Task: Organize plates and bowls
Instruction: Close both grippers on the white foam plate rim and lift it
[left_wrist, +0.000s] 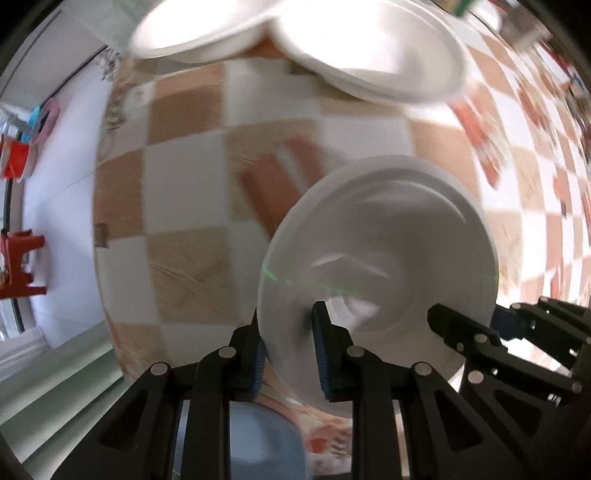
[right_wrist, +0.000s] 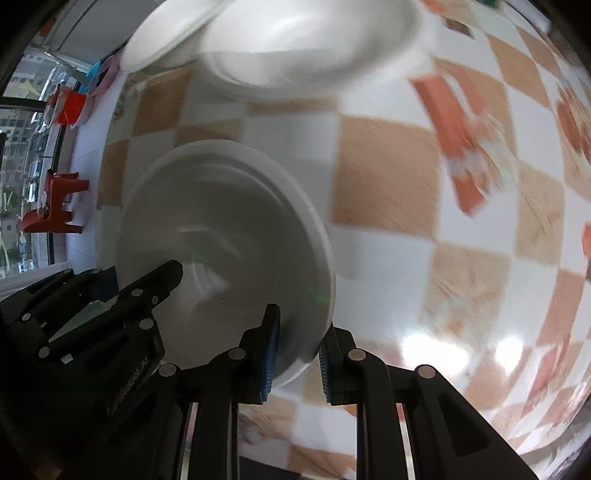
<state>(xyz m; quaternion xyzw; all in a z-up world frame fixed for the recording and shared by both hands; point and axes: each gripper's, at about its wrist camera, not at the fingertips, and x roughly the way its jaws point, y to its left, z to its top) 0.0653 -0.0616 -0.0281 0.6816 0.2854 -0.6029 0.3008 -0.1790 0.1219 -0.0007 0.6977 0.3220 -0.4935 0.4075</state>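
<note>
1. One checkered orange-and-white tablecloth (left_wrist: 184, 258) covers the desk; a red stool (right_wrist: 55, 206) stands on the floor beyond.
2. Both grippers, left (left_wrist: 288, 350) and right (right_wrist: 297, 354), have jaws clamped on opposite rims of a white bowl (left_wrist: 380, 251), held tilted above the desk.
3. Two white plates (left_wrist: 369, 51) overlap at the far edge.

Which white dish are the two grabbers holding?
The near white bowl. The left gripper and right gripper each pinch its rim, on opposite sides. The two white plates farther back on the checkered tablecloth are untouched.

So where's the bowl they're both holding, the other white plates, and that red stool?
bowl (left_wrist: 376, 258): left wrist view, inner wall.
white plates (right_wrist: 295, 40): right wrist view, the nearer plate's centre.
red stool (right_wrist: 55, 206): right wrist view, its frame.
</note>
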